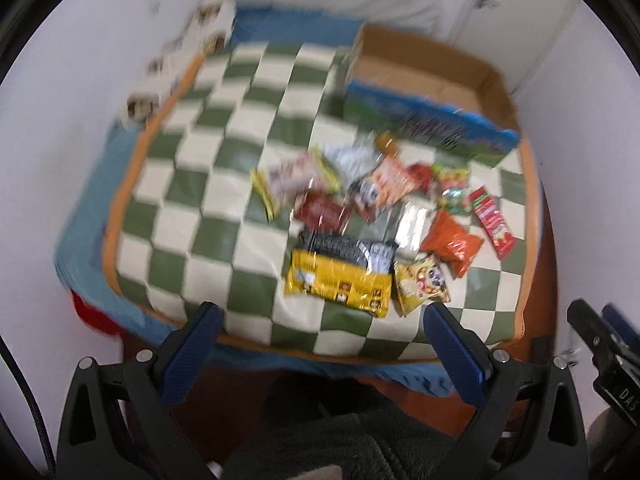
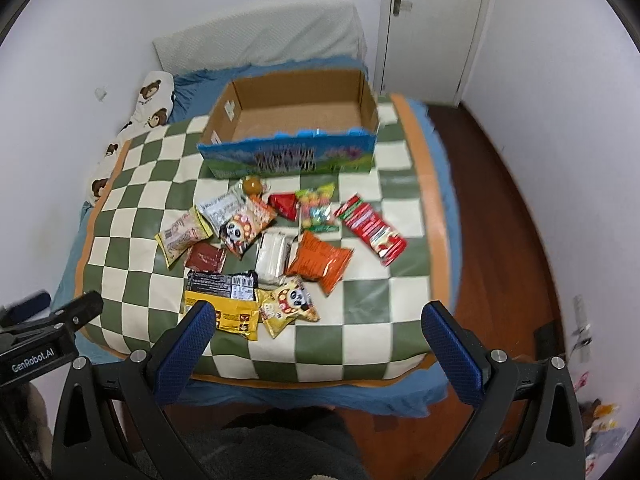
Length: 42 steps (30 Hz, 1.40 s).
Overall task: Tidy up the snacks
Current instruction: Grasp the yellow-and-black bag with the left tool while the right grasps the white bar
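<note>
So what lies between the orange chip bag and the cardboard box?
In the right wrist view, the colourful candy bag and a red triangular packet lie between the orange chip bag and the cardboard box, then bare checkered blanket.

Far: open cardboard box with blue printed front, on the green-and-white checkered quilt.
Middle: heap of foil snack packets, just near of the box.
Left: bear-print pillow, along the quilt's edge.
</note>
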Available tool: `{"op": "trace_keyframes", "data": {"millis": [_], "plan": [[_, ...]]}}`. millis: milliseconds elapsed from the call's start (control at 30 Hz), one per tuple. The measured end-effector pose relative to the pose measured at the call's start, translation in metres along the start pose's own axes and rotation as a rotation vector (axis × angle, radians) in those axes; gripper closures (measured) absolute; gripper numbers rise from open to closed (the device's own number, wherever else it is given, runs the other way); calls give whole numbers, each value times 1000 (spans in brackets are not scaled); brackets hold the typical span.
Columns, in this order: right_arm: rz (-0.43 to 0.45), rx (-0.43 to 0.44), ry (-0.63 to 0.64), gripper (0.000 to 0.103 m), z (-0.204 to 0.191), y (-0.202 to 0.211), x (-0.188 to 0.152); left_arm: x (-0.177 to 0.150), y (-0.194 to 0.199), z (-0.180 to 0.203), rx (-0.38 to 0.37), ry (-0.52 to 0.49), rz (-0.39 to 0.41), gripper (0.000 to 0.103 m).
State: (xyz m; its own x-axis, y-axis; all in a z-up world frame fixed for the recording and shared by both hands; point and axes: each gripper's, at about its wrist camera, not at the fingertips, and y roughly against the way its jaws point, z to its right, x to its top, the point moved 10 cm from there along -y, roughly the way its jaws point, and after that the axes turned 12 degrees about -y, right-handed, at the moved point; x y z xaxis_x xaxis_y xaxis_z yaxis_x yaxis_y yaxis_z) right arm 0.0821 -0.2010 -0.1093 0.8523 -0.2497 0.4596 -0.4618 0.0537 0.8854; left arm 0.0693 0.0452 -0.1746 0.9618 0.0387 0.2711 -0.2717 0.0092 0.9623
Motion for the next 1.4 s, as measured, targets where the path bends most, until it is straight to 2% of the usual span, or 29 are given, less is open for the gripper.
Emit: {"op": "trace_keyframes", "data": {"millis": [133, 233, 333, 400, 533, 733, 800, 933, 1033, 1100, 1233, 1400], "plan": [[-123, 23, -37, 0, -2, -66, -10, -19, -79, -16, -42, 116, -196, 0], [-235, 38, -79, 0, -2, -121, -18, -33, -127, -11, -152, 235, -322, 0], [-361, 72, -144, 0, -3, -178, -34, -34, -159, -1, -254, 362, -393, 3], [-423, 75, -185, 0, -3, -213, -43, -26, -178, 5, -301, 442, -416, 4], [-494, 75, -266, 0, 0, -260, -58, -13, -214, 11, -341, 561, -455, 4], [-552, 117, -380, 0, -7, -298, -68, -14, -261, 13, -348, 741, -537, 3], [-566, 121, -406, 0, -10, -309, -70, -13, -263, 11, -323, 793, -531, 3], [-615, 134, -474, 0, -13, -328, -77, -10, -260, 11, -242, 784, -493, 3], [-646, 153, -513, 0, -18, -338, -81, 1, -250, 18, -164, 650, -449, 3], [-652, 163, -501, 0, -23, -340, -79, 13, -243, 18, -96, 499, -411, 3], [-637, 168, -449, 1, -26, -336, -71, 37, -233, 16, 73, 75, -351, 3], [-583, 149, -351, 1, -22, -327, -48, 53, -224, 21, 246, -413, -291, 3]]}}
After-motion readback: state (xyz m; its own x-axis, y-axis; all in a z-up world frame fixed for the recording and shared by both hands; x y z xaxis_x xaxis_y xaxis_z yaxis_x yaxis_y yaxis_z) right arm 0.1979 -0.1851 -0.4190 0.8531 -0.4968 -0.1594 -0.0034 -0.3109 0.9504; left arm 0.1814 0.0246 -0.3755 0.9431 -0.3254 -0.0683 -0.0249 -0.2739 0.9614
